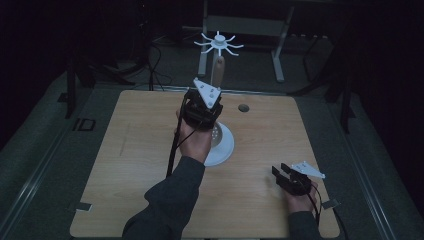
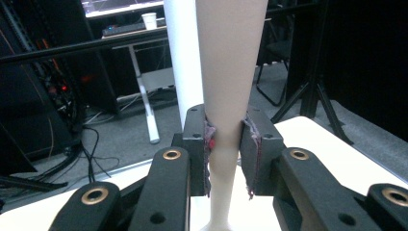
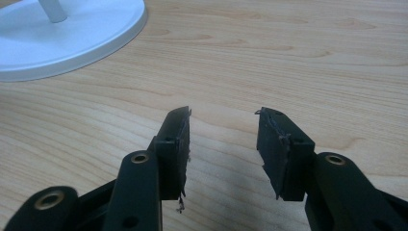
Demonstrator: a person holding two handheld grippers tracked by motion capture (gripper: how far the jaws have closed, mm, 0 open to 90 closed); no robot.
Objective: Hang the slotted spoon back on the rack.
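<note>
The left gripper (image 2: 226, 154) clamps the stand's tapered post (image 2: 230, 72); the right gripper (image 3: 223, 144) rests, jaws apart, on the table (image 3: 312, 57). Any lifting remains undone.

A white stand (image 1: 218, 142) with a round flat base sits upright near the middle of the tabletop (image 1: 125, 165); its pale tapered post (image 2: 226, 86) rises straight to a white hub with curved hook-like spokes (image 1: 219, 44)

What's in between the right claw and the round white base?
Nothing: just bare wooden table between the right claw and the white base, seen in the right gripper view.
</note>
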